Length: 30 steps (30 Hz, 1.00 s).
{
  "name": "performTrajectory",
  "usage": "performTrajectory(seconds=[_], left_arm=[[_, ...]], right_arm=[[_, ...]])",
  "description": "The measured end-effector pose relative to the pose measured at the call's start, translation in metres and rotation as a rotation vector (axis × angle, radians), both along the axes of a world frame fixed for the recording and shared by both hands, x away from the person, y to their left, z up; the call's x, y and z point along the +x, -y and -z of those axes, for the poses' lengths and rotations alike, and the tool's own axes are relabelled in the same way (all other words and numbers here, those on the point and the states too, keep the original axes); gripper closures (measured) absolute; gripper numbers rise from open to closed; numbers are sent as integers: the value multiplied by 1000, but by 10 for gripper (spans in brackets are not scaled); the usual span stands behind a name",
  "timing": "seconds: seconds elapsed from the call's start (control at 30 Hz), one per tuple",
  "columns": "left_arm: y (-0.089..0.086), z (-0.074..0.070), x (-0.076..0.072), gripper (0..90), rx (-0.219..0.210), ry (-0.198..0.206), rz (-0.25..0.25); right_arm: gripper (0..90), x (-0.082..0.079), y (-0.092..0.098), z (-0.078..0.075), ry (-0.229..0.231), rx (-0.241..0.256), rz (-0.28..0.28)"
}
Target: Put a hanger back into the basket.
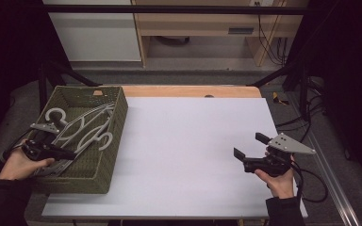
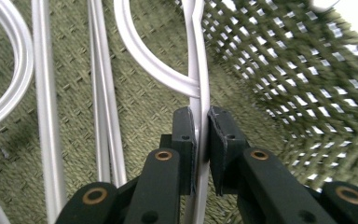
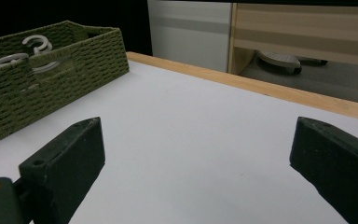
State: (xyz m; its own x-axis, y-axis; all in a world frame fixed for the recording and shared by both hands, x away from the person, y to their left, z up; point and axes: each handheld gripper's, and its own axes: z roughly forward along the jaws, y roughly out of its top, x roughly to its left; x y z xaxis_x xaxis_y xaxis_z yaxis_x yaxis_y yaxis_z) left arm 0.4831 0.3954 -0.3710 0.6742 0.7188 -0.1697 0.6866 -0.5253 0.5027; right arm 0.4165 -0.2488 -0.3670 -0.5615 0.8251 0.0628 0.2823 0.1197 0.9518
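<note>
Each hand-held gripper, the left gripper (image 1: pixel 68 154) and the right gripper (image 1: pixel 248 149), was matte black, with two blocky jaws pinned on brass-coloured rivets. A grey three-cornered plate with small holes topped each one, and a black cable trailed behind. The person wore dark long sleeves down to the wrists.

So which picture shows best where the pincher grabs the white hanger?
The left gripper view: the left gripper is shut on a hanger bar, close up. The high view shows the hangers small inside the basket. The right gripper view shows just hooks peeking above the basket rim.
</note>
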Motion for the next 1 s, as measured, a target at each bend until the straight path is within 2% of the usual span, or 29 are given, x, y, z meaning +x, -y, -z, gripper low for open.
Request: performTrajectory(seconds=[0.07,0.23,0.4,0.5,0.63,0.73,0.87,0.97,1.0], left_arm=[[3,3,1,812,21,-2,1],[6,1,0,809,40,16,-21],[-1,-3,0,796,31,25,-59],[-9,-4,0,785,23,34,-108],[-17,-6,-1,773,-5,65,-174],[-19,-10,-2,769,8,98,-204],[-23,-16,-3,755,12,150,-272],[-25,-18,-3,766,5,159,-272],[-24,-19,-3,780,5,173,-276]], right_arm=[[33,0,1,0,0,1,1],[33,0,0,0,-3,3,1],[33,0,1,0,0,2,0],[34,0,1,0,-1,2,1],[34,0,0,1,-4,3,0],[33,0,0,1,-6,3,-1],[34,0,0,1,-5,4,-2],[33,0,0,1,-6,4,-1],[33,0,0,1,-5,4,-1]])
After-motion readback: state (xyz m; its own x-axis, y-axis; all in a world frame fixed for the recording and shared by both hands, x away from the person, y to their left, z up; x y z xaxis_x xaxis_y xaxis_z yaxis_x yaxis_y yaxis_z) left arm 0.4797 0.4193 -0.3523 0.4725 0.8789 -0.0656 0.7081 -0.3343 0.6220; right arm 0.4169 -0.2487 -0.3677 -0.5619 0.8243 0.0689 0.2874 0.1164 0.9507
